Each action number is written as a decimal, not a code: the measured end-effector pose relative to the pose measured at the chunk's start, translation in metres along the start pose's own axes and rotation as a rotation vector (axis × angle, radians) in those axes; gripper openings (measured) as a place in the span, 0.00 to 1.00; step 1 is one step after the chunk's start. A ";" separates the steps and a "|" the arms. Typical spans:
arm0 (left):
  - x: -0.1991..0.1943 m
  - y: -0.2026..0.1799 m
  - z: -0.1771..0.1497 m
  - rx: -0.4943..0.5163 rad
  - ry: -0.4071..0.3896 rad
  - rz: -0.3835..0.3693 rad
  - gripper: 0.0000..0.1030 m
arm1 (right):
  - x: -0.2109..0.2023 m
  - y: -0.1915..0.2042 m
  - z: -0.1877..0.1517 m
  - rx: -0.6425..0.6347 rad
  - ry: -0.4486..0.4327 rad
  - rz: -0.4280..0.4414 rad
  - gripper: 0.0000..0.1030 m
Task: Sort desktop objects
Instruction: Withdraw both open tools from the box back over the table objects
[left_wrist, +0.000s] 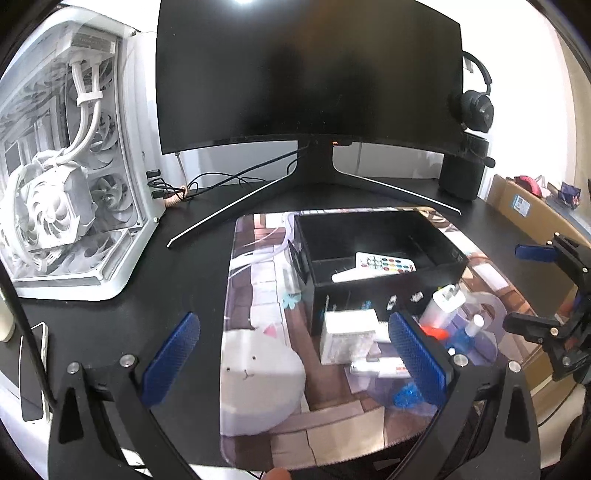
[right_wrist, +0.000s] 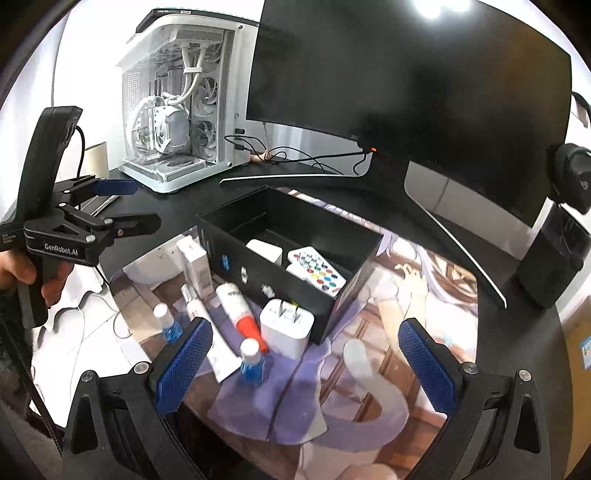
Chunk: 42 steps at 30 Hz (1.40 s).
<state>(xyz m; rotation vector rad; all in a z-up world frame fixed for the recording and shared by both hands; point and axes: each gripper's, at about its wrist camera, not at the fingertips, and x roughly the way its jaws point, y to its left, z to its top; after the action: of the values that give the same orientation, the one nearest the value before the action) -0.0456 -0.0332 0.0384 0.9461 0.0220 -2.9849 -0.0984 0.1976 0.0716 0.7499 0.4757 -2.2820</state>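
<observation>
A black open box (right_wrist: 280, 275) stands on the printed desk mat (right_wrist: 424, 332), holding a white remote with coloured buttons (right_wrist: 316, 271) and a white adapter (right_wrist: 264, 251). In front of the box lie a white plug charger (right_wrist: 286, 326), a white tube with a red cap (right_wrist: 240, 306), two small blue bottles (right_wrist: 251, 360) (right_wrist: 168, 325), a slim white stick (right_wrist: 192, 299) and a white carton (right_wrist: 195, 266). My right gripper (right_wrist: 304, 367) hangs open above the nearer bottle, holding nothing. My left gripper (left_wrist: 295, 358) is open over the mat, left of the carton (left_wrist: 347, 332) and charger (left_wrist: 443, 302).
A curved monitor (left_wrist: 306, 74) on a V-shaped stand fills the back. A white glass PC case (left_wrist: 66, 184) with trailing cables stands at the left, headphones (left_wrist: 472, 107) on a black stand at the right. A phone (left_wrist: 35, 369) lies near the left edge; a cardboard box (left_wrist: 517, 206) sits beyond the desk's right side.
</observation>
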 end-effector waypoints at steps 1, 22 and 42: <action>-0.002 -0.002 -0.002 0.003 -0.003 0.004 1.00 | 0.000 0.001 -0.003 0.001 0.000 -0.010 0.99; 0.002 -0.036 -0.035 0.044 0.050 -0.064 1.00 | 0.019 0.023 -0.035 0.053 -0.010 -0.058 0.99; 0.014 -0.050 -0.046 0.079 0.091 -0.078 1.00 | 0.031 0.011 -0.043 0.119 0.014 -0.040 0.99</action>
<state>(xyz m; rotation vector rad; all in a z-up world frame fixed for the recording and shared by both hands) -0.0315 0.0178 -0.0065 1.1139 -0.0593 -3.0317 -0.0935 0.1966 0.0177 0.8216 0.3672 -2.3602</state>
